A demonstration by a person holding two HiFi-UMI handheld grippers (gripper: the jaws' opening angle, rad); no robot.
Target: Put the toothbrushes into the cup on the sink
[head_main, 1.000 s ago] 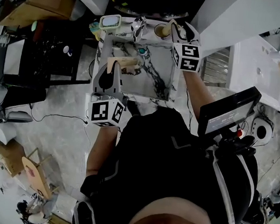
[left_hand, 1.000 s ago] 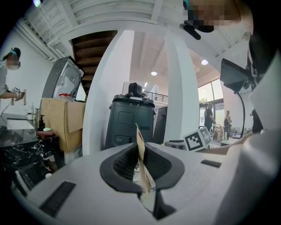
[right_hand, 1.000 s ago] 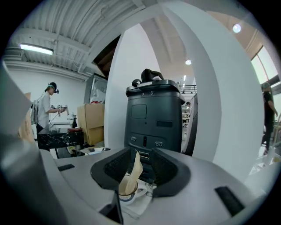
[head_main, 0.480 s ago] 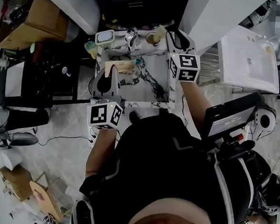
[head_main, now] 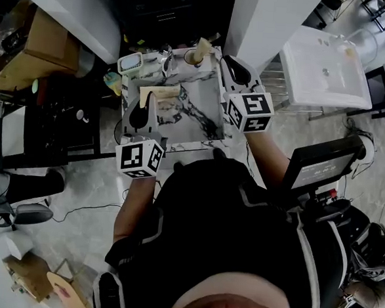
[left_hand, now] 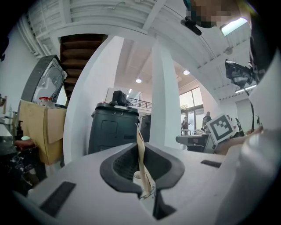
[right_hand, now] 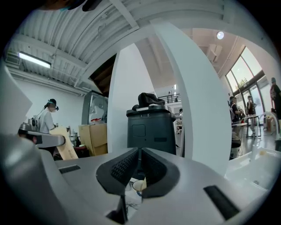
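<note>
A marble sink (head_main: 182, 116) stands in front of me, with a pale cup (head_main: 201, 52) on its far rim and a brush handle sticking out of the cup. My left gripper (head_main: 146, 96) hovers over the sink's left side, shut on a beige toothbrush (head_main: 161, 90). In the left gripper view the thin handle (left_hand: 141, 163) is pinched upright between the pads of that gripper (left_hand: 141, 147). My right gripper (head_main: 227, 60) is at the sink's right edge, just right of the cup. Its jaws (right_hand: 139, 151) have just been closing with nothing between them. The cup (right_hand: 139, 185) shows below them.
A faucet (head_main: 166, 55) and a white-green dish (head_main: 130, 63) sit on the sink's far rim. A second white basin (head_main: 323, 70) lies at the right, a monitor (head_main: 323, 167) nearer me. A black bin (right_hand: 151, 127) and a white pillar (right_hand: 199, 110) stand beyond.
The right gripper has drawn back from the cup toward the sink's right edge and its jaws have closed empty. The left gripper still holds the toothbrush over the sink's left side.
</note>
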